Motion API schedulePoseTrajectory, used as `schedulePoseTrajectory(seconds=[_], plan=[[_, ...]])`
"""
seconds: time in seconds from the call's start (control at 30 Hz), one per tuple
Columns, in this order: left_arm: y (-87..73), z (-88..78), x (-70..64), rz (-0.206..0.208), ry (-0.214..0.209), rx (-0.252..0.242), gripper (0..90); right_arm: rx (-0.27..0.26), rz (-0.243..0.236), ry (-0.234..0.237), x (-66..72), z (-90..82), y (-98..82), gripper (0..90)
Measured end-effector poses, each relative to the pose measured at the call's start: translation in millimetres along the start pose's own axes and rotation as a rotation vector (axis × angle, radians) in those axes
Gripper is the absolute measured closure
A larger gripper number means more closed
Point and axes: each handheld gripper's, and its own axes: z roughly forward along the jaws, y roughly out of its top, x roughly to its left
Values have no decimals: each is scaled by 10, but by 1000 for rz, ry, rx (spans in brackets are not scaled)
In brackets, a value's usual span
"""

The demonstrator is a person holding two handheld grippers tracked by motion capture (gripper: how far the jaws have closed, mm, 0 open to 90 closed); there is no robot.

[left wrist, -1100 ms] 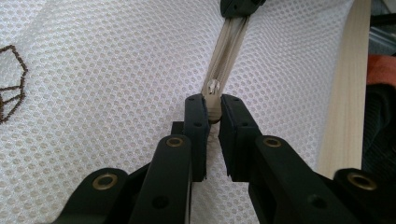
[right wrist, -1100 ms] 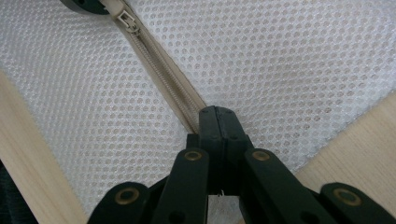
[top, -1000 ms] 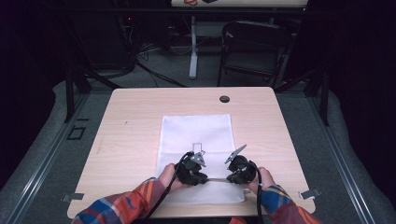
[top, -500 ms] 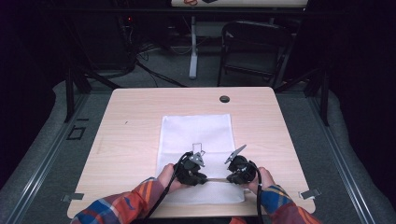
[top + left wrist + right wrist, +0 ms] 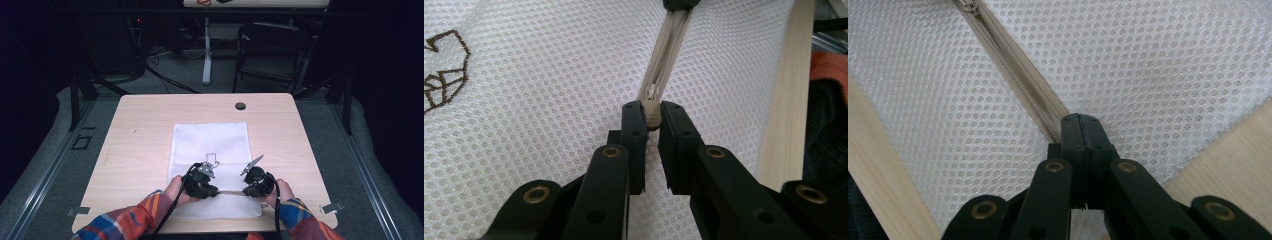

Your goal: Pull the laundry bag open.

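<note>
A white mesh bag [image 5: 210, 142] lies flat on the wooden table [image 5: 140, 140], with a small brown outline logo [image 5: 212, 158] near its middle. A beige zipper [image 5: 230, 192] runs across its near end. My left gripper [image 5: 216, 190] is shut on the zipper's tape [image 5: 653, 119], just behind the metal slider [image 5: 652, 91]. My right gripper [image 5: 246, 190] faces it from the other side. Its jaws are pressed together on the zipper tape [image 5: 1040, 107], and its slider [image 5: 969, 5] sits farther along. Both hands rest low over the bag's near edge.
A round black grommet [image 5: 240, 106] sits in the table's far edge. A dark chair [image 5: 272, 50] and cables stand on the floor beyond. The table's near edge [image 5: 781, 125] runs close beside the bag. Metal clips [image 5: 332, 207] mark the near corners.
</note>
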Motion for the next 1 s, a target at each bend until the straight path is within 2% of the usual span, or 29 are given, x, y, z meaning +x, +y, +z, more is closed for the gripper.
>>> schedulePoseTrajectory(seconds=[0.07,0.13,0.27,0.3,0.4,0.43,0.47,0.6,0.73,0.87,0.97,1.0], plan=[[-13,-7,8,-2,9,4,817,2,-2,4,-13,-3,-2,900],[-21,-9,12,-5,-1,-4,817,-9,13,16,-23,0,-12,900],[-25,-19,4,2,6,4,817,-2,1,4,-11,0,-4,900],[-37,-24,10,-4,-4,-5,817,-23,20,14,-1,12,-11,900],[-68,-48,27,-18,5,-4,817,1,0,6,-17,-5,-7,900],[-72,-55,29,-13,-6,-13,817,2,-1,5,-17,-5,-6,900],[-69,-70,14,-15,5,-8,817,-4,3,5,-14,-1,-7,900],[-79,-72,21,-12,7,-4,817,-4,4,1,-9,0,-6,900],[-83,-89,11,-13,4,-20,817,-2,2,0,-5,-2,-4,900],[-85,-92,22,-12,10,-10,817,4,-4,1,-13,-6,-5,900],[-111,-133,27,-15,6,-21,817,6,-7,-2,-7,-5,-1,900],[-124,-143,31,-27,10,-28,817,6,-7,-3,-6,-6,-2,900]])
